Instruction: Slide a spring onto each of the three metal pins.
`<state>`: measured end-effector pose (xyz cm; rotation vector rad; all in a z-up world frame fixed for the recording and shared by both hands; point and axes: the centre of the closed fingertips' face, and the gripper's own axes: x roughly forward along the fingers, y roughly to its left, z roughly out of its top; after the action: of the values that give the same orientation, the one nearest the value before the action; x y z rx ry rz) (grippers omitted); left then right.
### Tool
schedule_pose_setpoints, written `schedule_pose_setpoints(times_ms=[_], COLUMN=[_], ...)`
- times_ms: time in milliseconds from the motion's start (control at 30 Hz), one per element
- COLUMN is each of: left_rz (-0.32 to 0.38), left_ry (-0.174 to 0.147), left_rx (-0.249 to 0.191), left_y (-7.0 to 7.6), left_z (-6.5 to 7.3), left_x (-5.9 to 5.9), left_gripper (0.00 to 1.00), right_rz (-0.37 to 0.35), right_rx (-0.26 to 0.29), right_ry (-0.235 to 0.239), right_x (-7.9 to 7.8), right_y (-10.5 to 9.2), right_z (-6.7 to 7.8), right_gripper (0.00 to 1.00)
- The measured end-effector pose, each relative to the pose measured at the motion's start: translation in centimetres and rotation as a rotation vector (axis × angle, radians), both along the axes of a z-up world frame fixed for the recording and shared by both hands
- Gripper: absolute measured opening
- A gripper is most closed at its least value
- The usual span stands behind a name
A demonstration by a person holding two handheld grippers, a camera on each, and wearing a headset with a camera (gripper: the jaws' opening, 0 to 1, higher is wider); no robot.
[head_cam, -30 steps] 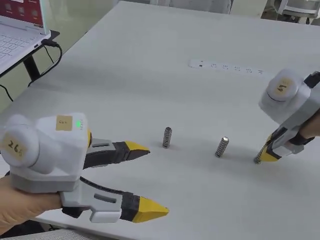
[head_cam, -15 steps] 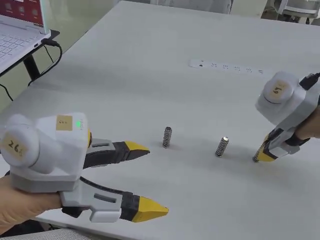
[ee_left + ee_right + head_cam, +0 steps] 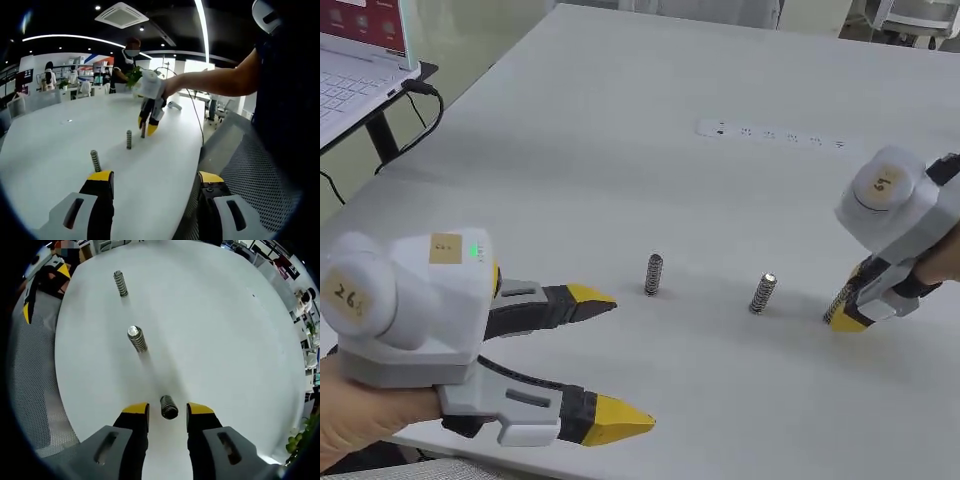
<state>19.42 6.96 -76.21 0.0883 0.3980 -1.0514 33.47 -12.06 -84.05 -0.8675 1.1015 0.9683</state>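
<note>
Straddling the end spring (image 3: 169,406), right gripper (image 3: 168,410) is narrowly parted, likely seating it; left gripper (image 3: 620,358) hangs wide, idle.

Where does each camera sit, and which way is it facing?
Head view: on the headset, looking down at the table, left gripper and right gripper.
Left gripper view: along its own open jaws toward three springs and the person's arm.
Right gripper view: down its own jaws, astride the nearest spring.
Shared: all show the three springs.
</note>
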Motion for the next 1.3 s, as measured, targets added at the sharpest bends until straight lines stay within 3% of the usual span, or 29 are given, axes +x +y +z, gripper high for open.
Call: schedule_pose_setpoints(times_ms=[100,267,433,1033,1300], left_rz=[-0.001,0.004,0.006,0.045,0.069], left_ry=[0.0,-0.002,-0.002,-0.014,-0.023], left_rx=[-0.001,-0.001,0.0,-0.014,-0.026], left_y=[-0.1,0.0,0.0,0.8,1.3], left_z=[0.0,0.0,0.0,0.4,0.7], left_x=[0.0,0.2,0.4,0.7,1.1], left_gripper=[0.63,0.64,0.65,0.72,0.75], right_rz=[-0.012,-0.041,-0.053,-0.141,-0.167], right_rx=[0.016,0.092,0.169,0.391,0.49], right_ry=[-0.009,-0.025,-0.076,-0.216,-0.252], right_x=[0.0,-0.4,-0.5,-2.0,-3.4], right_y=[-0.4,-0.2,0.3,1.4,1.8], right_z=[0.2,0.7,1.7,4.9,5.9], right_gripper=[0.35,0.44,0.58,0.82,0.87])
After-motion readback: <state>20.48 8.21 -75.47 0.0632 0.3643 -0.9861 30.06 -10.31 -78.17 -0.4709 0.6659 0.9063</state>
